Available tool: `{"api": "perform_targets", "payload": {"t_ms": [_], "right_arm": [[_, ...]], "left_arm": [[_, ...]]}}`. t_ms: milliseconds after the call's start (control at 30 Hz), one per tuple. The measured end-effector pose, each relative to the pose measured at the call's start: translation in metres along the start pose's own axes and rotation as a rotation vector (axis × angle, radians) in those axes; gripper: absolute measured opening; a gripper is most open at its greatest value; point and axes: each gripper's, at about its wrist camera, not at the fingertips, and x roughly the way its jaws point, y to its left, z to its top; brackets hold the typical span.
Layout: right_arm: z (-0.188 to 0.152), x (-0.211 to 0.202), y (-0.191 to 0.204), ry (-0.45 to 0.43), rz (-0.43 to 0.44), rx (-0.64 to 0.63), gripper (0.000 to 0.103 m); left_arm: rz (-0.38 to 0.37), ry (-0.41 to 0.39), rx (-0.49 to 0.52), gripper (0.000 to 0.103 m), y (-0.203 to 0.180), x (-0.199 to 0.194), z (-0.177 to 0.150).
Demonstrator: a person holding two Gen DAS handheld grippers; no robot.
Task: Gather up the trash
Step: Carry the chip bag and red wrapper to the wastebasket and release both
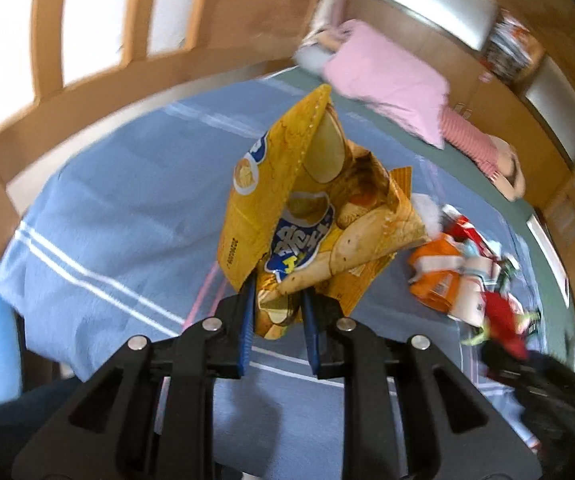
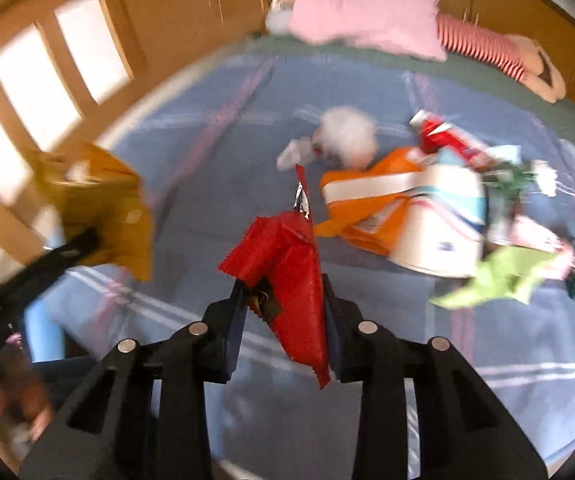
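Two grippers, each holding one wrapper above a bed.

The left gripper (image 1: 277, 312) has its jaws closed on the lower end of one yellow chip bag (image 1: 307, 200), which stands up beyond them. The right gripper (image 2: 283, 304) has its jaws clamped on one red wrapper (image 2: 291, 276), lifted clear of the blue bedspread (image 2: 207, 152). A litter pile (image 2: 427, 208) lies on the bedspread to the right, holding one orange bag (image 2: 367, 200), one white tub (image 2: 443, 232) and one green scrap (image 2: 499, 276). One pink pillow (image 2: 363, 12) sits at the bed's far edge.

The yellow chip bag (image 2: 99, 204) left of the right gripper (image 2: 283, 312) is motion-smeared (print unreadable); its own red wrapper (image 2: 291, 276) hides both pads.
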Motion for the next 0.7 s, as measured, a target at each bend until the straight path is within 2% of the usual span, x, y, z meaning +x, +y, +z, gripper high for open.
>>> {"api": "perform_targets", "payload": {"t_ms": [67,100,133,200,300,400,533,700], "right_arm": [[-0.018,-0.049,-0.008,-0.077,0.008,-0.001,0.035],[-0.030,-0.070,-0.013,-0.111,0.005,0.000,0.035],[-0.041,-0.089,-0.017,-0.134,0.004,0.004,0.035],[-0.065,-0.120,-0.031,-0.169,-0.008,0.024,0.035],[-0.103,-0.159,-0.055,-0.190,-0.067,0.092,0.035],[-0.129,-0.192,-0.069,-0.203,-0.089,0.122,0.035],[-0.158,-0.229,-0.071,-0.226,-0.159,0.089,0.036],[-0.180,-0.252,-0.074,-0.232,-0.161,0.078,0.037]], "left_arm": [[0.013,-0.047,0.056,0.022,-0.012,-0.015,-0.005],[0.047,-0.068,0.071,0.022,-0.020,-0.030,-0.014],[0.046,-0.071,0.069,0.022,-0.024,-0.040,-0.021],[0.004,-0.057,0.100,0.022,-0.046,-0.064,-0.042],[-0.061,-0.063,0.238,0.022,-0.090,-0.101,-0.070],[-0.122,-0.085,0.338,0.022,-0.124,-0.141,-0.094],[-0.187,-0.102,0.420,0.022,-0.143,-0.180,-0.122],[-0.237,-0.139,0.488,0.022,-0.158,-0.206,-0.142]]}}
